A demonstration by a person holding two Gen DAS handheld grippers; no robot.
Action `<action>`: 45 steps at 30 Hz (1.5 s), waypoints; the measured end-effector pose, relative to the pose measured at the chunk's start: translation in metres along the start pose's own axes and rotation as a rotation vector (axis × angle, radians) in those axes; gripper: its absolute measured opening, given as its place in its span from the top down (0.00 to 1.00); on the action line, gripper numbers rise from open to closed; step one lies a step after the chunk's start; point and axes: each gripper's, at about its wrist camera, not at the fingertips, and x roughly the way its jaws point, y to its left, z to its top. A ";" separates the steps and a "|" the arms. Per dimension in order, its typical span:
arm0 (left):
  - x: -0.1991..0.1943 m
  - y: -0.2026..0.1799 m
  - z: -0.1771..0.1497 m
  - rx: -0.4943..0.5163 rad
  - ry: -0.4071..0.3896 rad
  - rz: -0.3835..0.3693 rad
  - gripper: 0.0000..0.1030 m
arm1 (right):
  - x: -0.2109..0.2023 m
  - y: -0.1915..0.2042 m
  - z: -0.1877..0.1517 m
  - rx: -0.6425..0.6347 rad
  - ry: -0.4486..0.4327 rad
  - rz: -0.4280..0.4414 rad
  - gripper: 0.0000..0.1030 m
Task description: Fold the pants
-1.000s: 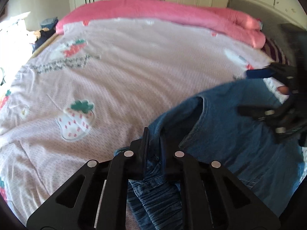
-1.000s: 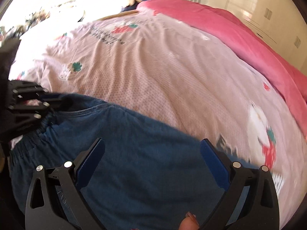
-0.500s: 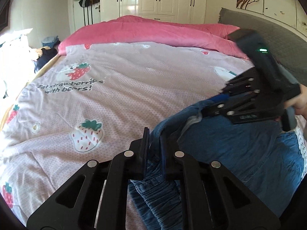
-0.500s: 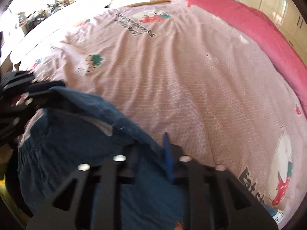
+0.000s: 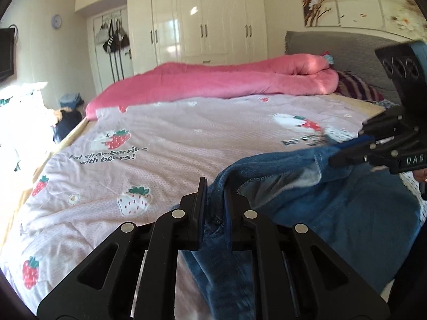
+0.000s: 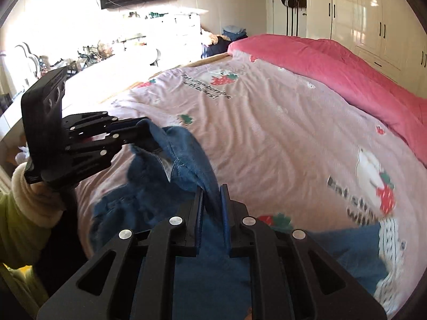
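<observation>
Both the left gripper [image 5: 213,208] and the right gripper [image 6: 212,213] are clenched on one edge of the blue denim pants [image 5: 333,213], lifted above the pink strawberry-print bedspread [image 5: 186,138] (rest trailing below); folding looks barely begun.

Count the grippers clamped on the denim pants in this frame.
2. The left gripper is shut on the pants at one end of the lifted edge; the right gripper is shut on the same edge further along. None appears hidden.
</observation>
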 end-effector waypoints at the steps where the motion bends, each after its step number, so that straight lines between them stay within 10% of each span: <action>1: -0.006 -0.003 -0.003 0.007 -0.008 -0.002 0.95 | -0.003 0.004 -0.006 0.010 0.000 0.008 0.89; 27: -0.085 -0.046 -0.106 0.044 0.246 0.057 0.90 | 0.015 0.099 -0.128 0.064 0.169 0.156 0.89; 45: -0.140 -0.013 -0.074 -0.173 0.178 0.077 0.67 | 0.021 0.106 -0.139 0.040 0.154 0.133 0.84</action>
